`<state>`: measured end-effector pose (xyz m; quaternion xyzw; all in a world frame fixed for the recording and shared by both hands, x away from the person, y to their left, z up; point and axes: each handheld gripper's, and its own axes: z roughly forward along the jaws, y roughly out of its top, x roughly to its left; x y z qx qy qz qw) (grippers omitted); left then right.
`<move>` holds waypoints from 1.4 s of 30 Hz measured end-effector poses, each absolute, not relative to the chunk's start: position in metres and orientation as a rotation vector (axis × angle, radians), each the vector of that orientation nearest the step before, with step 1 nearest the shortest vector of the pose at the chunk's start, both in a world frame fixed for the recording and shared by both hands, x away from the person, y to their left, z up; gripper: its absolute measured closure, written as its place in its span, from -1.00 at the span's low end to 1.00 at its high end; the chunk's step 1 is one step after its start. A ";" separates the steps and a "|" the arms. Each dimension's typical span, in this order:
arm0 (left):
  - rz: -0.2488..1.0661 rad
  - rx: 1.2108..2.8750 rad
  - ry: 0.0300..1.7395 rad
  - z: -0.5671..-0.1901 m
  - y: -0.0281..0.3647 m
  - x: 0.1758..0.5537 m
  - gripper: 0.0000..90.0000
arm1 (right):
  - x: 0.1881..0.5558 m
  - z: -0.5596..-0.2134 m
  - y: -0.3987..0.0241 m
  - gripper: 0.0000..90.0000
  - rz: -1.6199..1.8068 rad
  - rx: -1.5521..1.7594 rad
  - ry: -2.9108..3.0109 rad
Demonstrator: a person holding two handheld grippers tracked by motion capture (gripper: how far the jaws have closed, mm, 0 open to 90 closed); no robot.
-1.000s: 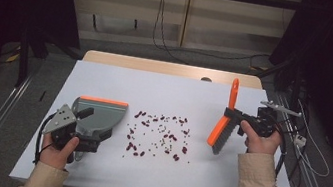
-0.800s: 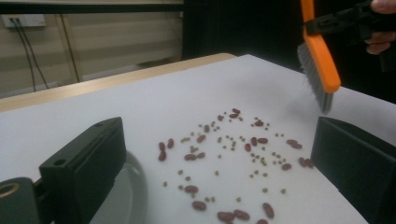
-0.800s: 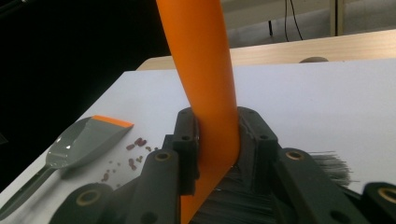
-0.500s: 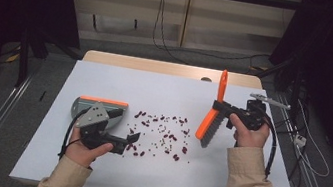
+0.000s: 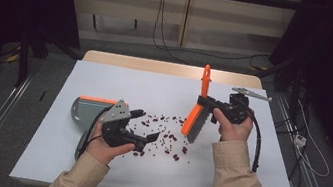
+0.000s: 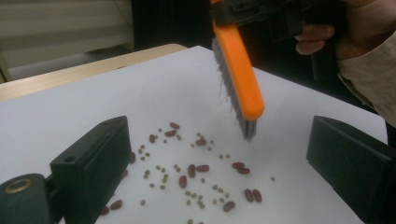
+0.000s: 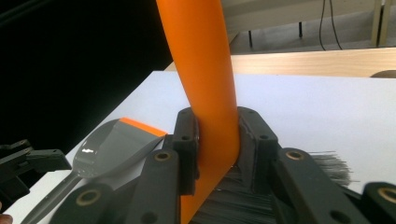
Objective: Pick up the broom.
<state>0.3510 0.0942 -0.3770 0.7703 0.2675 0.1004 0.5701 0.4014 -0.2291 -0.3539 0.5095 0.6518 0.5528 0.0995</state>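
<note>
Orange brush (image 5: pixel 198 112) with grey bristles; grey dustpan (image 5: pixel 88 111), orange-edged; dark red beans (image 5: pixel 167 139) on white desk (image 5: pixel 154 91).

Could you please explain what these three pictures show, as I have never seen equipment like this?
A person at a white table holds a hand-operated gripper in each hand. The high view looks down from above; the other two come from cameras riding on each gripper. The right gripper has its fingers shut on the handle of an orange brush. The left gripper is open and holds nothing. Scattered beans lie between them, and a grey dustpan with an orange edge lies behind the left hand.
</note>
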 end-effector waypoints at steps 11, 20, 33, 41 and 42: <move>0.210 1.824 0.645 -0.383 0.070 0.359 -0.83 | 0.410 -0.355 -0.202 0.59 1.653 1.482 1.954; 0.196 1.863 0.667 -0.394 0.061 0.361 -0.51 | 0.410 -0.355 -0.183 0.59 1.660 1.456 1.980; 0.234 1.881 0.758 -0.405 0.060 0.370 -0.21 | 0.408 -0.354 -0.170 0.59 1.721 1.441 1.987; 0.203 1.893 0.720 -0.405 0.060 0.368 0.51 | 0.408 -0.354 -0.166 0.58 1.739 1.445 1.993; 0.208 1.900 0.730 -0.404 0.060 0.367 0.52 | 0.408 -0.354 -0.166 0.58 1.738 1.451 2.000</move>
